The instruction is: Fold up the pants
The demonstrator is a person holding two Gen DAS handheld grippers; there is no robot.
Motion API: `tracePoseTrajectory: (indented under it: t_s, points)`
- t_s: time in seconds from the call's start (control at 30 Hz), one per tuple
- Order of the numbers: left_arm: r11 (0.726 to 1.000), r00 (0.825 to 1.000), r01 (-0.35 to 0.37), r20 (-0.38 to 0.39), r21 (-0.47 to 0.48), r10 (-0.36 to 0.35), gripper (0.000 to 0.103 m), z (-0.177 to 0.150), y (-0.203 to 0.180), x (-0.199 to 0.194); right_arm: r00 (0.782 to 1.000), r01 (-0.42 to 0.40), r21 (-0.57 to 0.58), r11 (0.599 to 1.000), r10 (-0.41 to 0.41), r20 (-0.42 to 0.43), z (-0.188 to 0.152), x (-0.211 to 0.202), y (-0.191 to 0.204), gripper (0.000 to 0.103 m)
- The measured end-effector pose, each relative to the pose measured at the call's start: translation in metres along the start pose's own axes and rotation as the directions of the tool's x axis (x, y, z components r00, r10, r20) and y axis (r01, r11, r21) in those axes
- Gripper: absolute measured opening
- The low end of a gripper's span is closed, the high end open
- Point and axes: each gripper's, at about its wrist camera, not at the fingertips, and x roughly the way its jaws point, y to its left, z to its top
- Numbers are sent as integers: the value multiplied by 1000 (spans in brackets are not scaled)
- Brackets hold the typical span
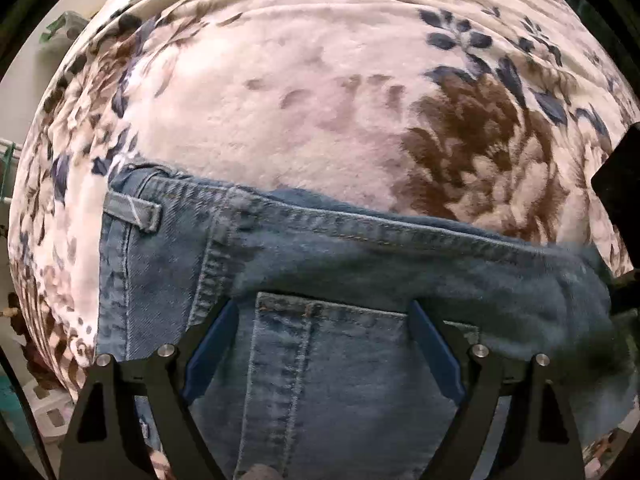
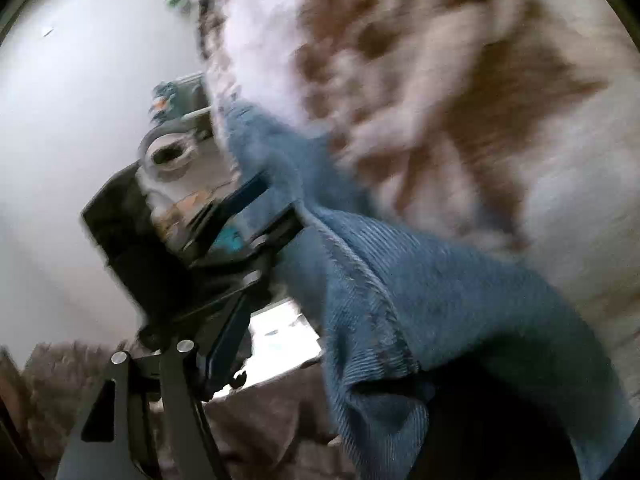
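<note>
A pair of blue denim pants [image 1: 320, 280] lay across a plush floral blanket [image 1: 300, 100] as a folding job went on, with no desk in sight beneath the bedding. The left gripper [image 1: 320, 344] pointed straight down over the seat of the garment, its blue-padded fingers [image 1: 212, 344] spread wide to either side of a back pocket [image 1: 340, 360], with denim between them but nothing pinched. That stance looked like a hold-down, steadying the waistband end while the other hand worked. A belt loop [image 1: 134, 212] and the stitched waistband edge ran just beyond the fingertips, with bare blanket farther out.

From the right wrist view, badly smeared by motion, the right gripper [image 2: 360, 392] was tilted on its side near the other tool. One of its black fingers [image 2: 180, 400] showed at lower left; the opposite finger was buried under a drape of blue cloth [image 2: 400, 300] that hung across the right of the frame. Its jaws stood partly apart, and no pinch on the fabric could be made out; the cloth seemed draped over the tool, not gripped.

Ahead of it sat the body of the left gripper [image 2: 192, 216], blurred, with the denim running past it onto the blanket [image 2: 440, 80]. The pant legs were cut off at the lower edge of both views, so how far the fold had got could not be judged. Clutter at the frame edges was too distorted to name.
</note>
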Motion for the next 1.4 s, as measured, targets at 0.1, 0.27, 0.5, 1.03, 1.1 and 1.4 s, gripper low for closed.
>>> tracePoseTrajectory:
  t_s: [0.1,0.27,0.5,1.03,1.1,1.4]
  points:
    - [1000,1000,-13,4,15,13,87,-2,-4,2,997,-26,143,989,16,73,6,-11,-26,28]
    - [999,1000,-2,5,44,2,87,-5,-4,3,988,44,181,983,-69,136,2,-60,-13,15]
    - [1000,1000,13,-7,13,-12,87,-5,3,-6,952,250,218,943,-280,121,12,-91,-3,13]
    - [988,991,134,11,78,-135,87,6,-37,-56,569,763,236,602,-798,198,-91,-183,32,63]
    - [981,990,139,12,132,-141,87,11,-64,-54,532,772,294,563,-826,185,-112,-195,21,63]
    - [969,993,105,30,223,-115,87,21,-131,-63,397,413,793,447,-872,285,-240,-306,-48,63]
